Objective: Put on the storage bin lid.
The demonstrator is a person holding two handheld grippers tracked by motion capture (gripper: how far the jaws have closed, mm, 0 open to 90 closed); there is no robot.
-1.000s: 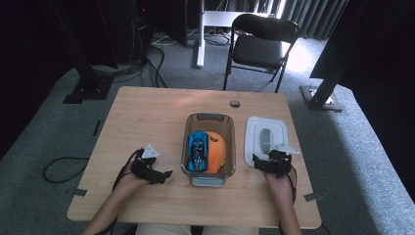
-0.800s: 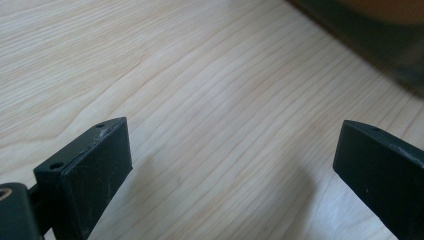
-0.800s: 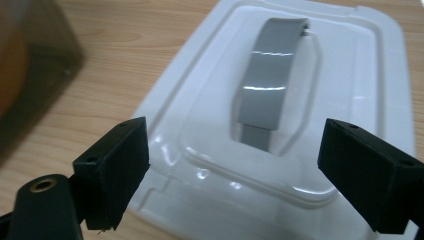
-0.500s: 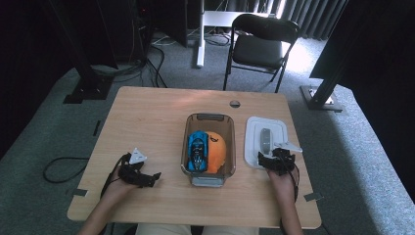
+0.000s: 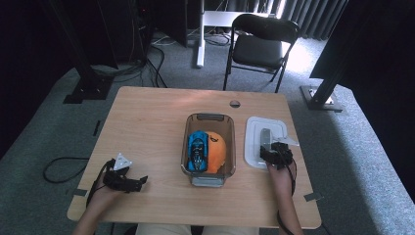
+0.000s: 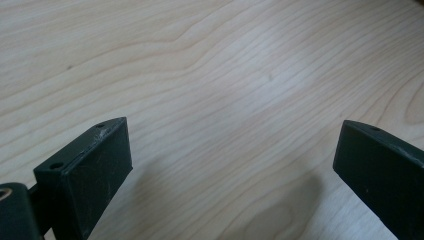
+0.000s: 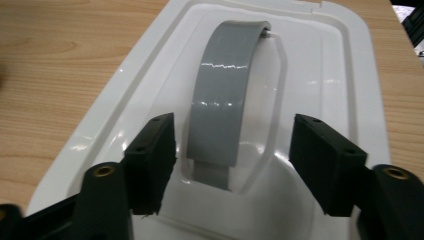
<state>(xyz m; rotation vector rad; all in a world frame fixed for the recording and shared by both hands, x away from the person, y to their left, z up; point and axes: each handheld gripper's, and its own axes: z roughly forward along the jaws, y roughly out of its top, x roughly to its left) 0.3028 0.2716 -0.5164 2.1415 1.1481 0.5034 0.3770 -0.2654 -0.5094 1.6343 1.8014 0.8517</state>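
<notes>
Right gripper (image 7: 232,150): jaws wide, straddling arched grey handle (image 7: 225,100) of glossy white lid (image 7: 345,90). Left gripper (image 6: 230,165): jaws wide over bare wood-grain table (image 6: 210,75).

Your bin (image 5: 210,120) sits mid-tabletop (image 5: 147,127) | toy car (image 5: 197,151) and ball (image 5: 217,150) inside it | lid (image 5: 255,147) just right of bin

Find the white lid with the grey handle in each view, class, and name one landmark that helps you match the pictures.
High view: the white lid lies right of the clear container, under the right claw.
Right gripper view: it lies centre, its grey handle between the open jaws.
Left gripper view: bare wood.
Shared landmark: the wooden table.
</notes>
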